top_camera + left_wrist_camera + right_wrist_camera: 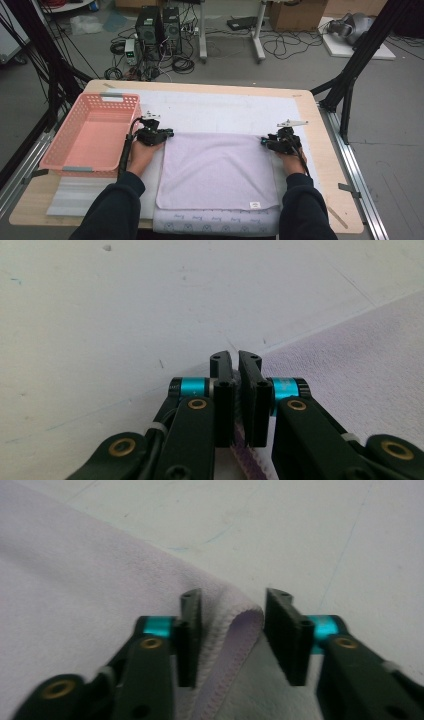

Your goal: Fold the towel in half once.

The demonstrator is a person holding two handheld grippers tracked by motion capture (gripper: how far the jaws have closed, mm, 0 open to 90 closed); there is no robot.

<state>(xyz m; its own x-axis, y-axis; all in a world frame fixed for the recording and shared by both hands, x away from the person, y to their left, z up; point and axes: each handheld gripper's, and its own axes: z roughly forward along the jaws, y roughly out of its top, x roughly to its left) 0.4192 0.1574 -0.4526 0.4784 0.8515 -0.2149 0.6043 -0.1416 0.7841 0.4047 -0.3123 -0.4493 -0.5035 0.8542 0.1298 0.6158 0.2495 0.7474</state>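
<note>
1. While my high view shows a lilac towel (217, 170) flat on the counter (330, 180), beside a pink basket (95, 135), my hands sit at its two far corners.
2. From above, my left tongs (169, 133) look merely near the corner; the left gripper view shows them clamped on the towel (350, 365) hem.
3. My right tongs (232, 630) stand part open around a raised fold of towel (75, 580), one pad touching, not yet pinching.
</note>
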